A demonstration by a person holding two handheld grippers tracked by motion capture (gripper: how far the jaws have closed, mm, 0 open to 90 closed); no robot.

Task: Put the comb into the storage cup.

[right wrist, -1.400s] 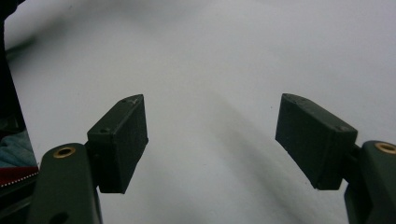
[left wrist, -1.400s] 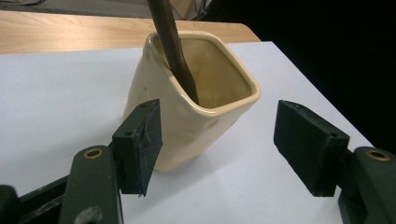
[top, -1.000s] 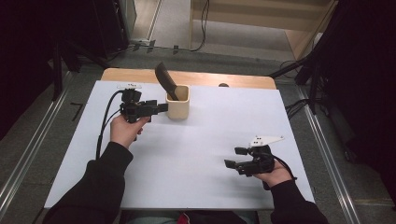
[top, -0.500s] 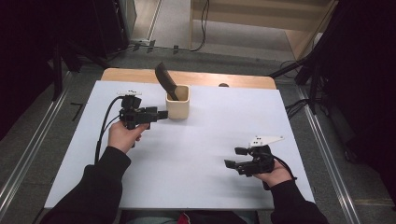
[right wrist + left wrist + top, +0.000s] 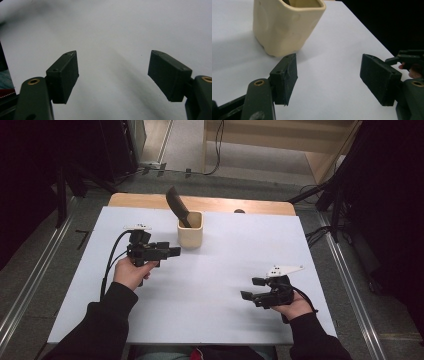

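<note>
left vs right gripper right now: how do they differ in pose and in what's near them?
The left gripper is held up beside the cream cup, jaws pointing at it; the right gripper sits low near the table's front right, with bare table ahead. The left gripper's jaws have just been opening, nothing between them; the right gripper's jaws stand wide apart. Both are open and empty.
</note>
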